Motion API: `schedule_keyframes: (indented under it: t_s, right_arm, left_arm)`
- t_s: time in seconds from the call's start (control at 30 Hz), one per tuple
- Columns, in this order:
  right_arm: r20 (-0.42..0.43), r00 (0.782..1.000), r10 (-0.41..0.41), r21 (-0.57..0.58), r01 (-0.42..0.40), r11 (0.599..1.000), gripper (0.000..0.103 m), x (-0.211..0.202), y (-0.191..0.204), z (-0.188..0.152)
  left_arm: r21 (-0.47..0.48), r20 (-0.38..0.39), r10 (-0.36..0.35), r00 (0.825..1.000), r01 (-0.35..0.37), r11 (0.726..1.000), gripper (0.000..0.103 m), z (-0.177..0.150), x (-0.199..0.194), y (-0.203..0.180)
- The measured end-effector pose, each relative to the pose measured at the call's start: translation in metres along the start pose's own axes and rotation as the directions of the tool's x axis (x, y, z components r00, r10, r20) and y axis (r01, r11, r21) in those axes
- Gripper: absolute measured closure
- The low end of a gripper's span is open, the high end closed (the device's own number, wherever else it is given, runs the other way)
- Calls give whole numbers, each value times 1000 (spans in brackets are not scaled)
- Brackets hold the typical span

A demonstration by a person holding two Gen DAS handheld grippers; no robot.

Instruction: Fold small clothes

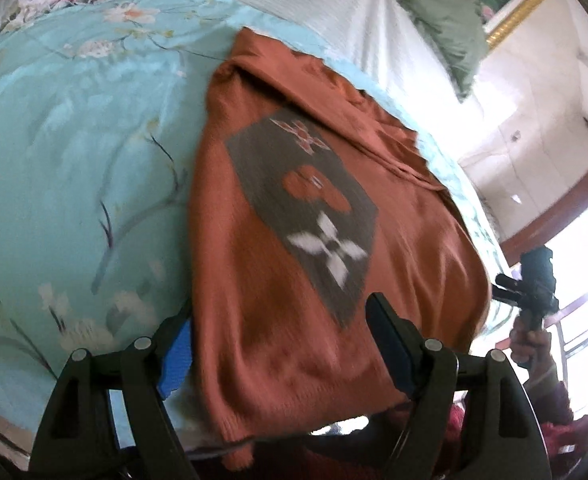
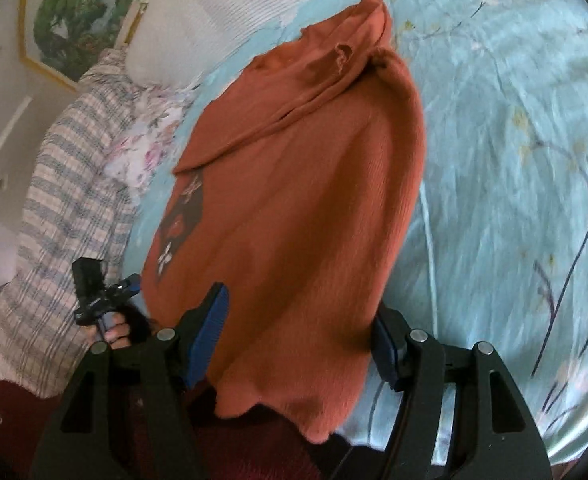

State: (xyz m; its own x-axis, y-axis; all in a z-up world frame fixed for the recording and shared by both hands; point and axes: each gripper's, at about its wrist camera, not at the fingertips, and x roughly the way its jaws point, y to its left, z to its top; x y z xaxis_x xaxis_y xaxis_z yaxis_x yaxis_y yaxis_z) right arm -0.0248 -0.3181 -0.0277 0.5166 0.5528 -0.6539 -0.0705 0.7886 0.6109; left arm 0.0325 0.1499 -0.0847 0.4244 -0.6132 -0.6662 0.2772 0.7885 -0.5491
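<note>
Lying flat on a bed (image 1: 74,160) covered with a pale blue floral sheet, a rust-orange knitted sweater (image 1: 294,320) shows a dark patch with a white flower motif (image 1: 325,250) on its front. Its hem hangs just over the near edge of the bed. The left hand-held gripper (image 1: 282,344) hovers above the hem with its jaws spread wide, nothing clamped between the blue pads (image 1: 176,360). The right hand-held gripper (image 2: 301,336) also stands wide apart over the hem at the sweater's other side, gripping nothing. A striped pillow (image 2: 66,208) lies beside the sweater, and a framed picture (image 2: 70,12) hangs behind.
</note>
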Motion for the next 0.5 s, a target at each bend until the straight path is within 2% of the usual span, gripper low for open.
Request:
schedule_keyframes:
  t_s: [0.13,0.17,0.23,0.27,0.3,0.33,0.4,0.5]
  right_arm:
    - [-18,997,75,-50,-76,996,37,-6,10,-20]
    - [-23,995,93,-62,-94,994,37,-7,12,-27]
    - [-32,993,117,-82,-120,989,38,-7,13,-40]
    - [-30,993,118,-93,-121,988,40,-5,14,-44]
    - [-26,995,97,-107,-100,989,54,-3,15,-48]
    - [-27,996,81,-110,-84,990,77,-3,14,-49]
    - [8,998,66,-99,-65,993,97,-7,13,-49]
    - [118,983,138,-94,-128,987,97,-29,9,-52]
  left_arm:
    - [44,-15,-42,999,42,998,27,-13,-3,-7]
    - [57,-21,-37,999,38,998,34,-14,-2,-9]
    - [99,-28,-2,1000,5,995,62,-17,0,-13]
    - [114,-30,19,999,-15,993,82,-17,1,-14]
    - [121,-28,41,999,-37,992,95,-16,1,-13]
    - [121,-24,53,998,-50,991,97,-15,-1,-11]
    - [110,-5,31,1000,-30,993,97,-14,-10,-8]
    - [101,0,36,999,-36,994,96,-19,-15,-2]
